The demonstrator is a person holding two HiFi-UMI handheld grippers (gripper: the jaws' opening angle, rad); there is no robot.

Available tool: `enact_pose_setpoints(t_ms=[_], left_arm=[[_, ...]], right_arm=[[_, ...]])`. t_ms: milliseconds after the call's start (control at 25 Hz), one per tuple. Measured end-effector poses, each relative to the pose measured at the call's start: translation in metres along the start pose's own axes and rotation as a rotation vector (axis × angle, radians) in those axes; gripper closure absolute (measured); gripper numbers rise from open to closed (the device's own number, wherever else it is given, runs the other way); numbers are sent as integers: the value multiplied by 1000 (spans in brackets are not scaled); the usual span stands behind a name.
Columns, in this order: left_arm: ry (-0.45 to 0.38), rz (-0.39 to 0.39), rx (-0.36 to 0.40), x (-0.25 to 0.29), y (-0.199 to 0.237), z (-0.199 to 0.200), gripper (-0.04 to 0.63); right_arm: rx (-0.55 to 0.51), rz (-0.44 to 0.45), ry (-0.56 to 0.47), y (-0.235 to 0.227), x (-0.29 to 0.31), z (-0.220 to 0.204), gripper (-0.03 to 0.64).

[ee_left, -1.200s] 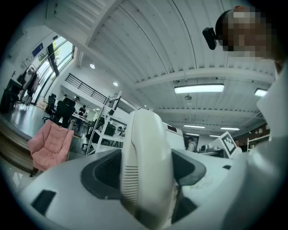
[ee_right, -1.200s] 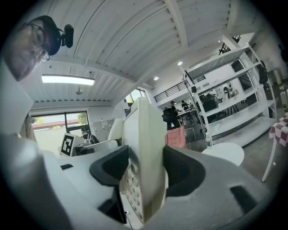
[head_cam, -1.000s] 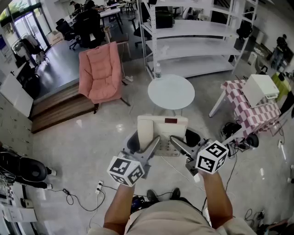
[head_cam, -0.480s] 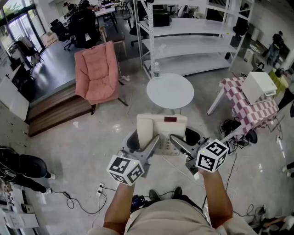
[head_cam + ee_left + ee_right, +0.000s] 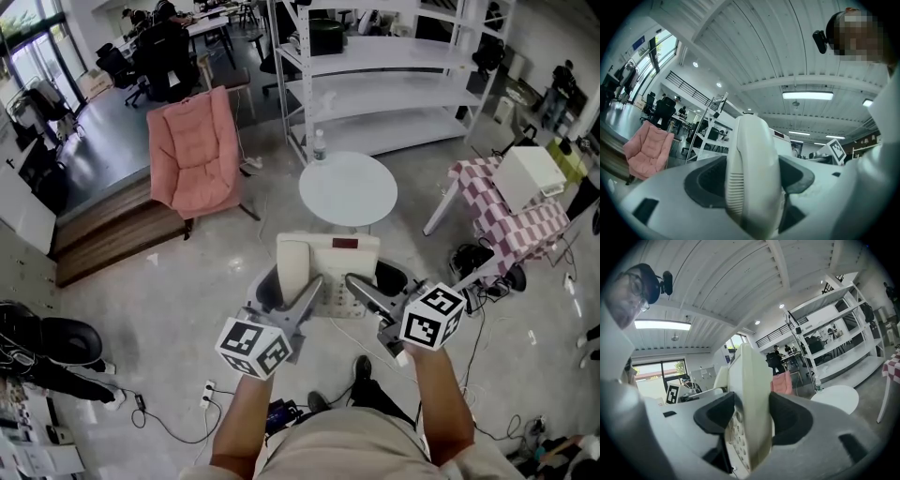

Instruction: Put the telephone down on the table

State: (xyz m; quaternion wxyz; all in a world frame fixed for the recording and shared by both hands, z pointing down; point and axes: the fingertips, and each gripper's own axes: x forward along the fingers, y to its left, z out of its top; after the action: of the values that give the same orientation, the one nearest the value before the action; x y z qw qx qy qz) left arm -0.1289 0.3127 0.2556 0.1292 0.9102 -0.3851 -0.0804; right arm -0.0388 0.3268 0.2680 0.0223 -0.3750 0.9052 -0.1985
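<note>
A cream desk telephone [image 5: 333, 261], its handset on the left side, hangs above the floor between both grippers. My left gripper [image 5: 289, 289] is shut on the handset end [image 5: 752, 173], with dark pads pressing either side. Along the right edge of the telephone [image 5: 750, 413], beside the keypad, my right gripper [image 5: 377, 284] is shut. A round white table [image 5: 349, 187] stands just beyond the telephone, with its top bare. It shows in the right gripper view as a white disc [image 5: 836, 398].
A water bottle [image 5: 319, 145] stands on the floor behind the round table, in front of white shelving [image 5: 375, 75]. A pink chair [image 5: 192, 155] is at the left. A checkered table [image 5: 511, 220] carrying a white box [image 5: 530, 178] is at the right. Cables lie on the floor.
Both grippers keep the same hold on the telephone. The person's feet have shifted below, and the room has slid slightly left in the head view.
</note>
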Motion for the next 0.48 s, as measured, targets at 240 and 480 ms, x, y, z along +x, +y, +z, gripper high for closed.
enact_pose_setpoints(t_ms=[240, 480], left_arm=[[12, 41, 3, 37, 26, -8, 273], [18, 94, 6, 90, 45, -12, 273]], right_arm=[[27, 38, 17, -42, 26, 3, 397], [50, 88, 45, -96, 47, 19, 399]])
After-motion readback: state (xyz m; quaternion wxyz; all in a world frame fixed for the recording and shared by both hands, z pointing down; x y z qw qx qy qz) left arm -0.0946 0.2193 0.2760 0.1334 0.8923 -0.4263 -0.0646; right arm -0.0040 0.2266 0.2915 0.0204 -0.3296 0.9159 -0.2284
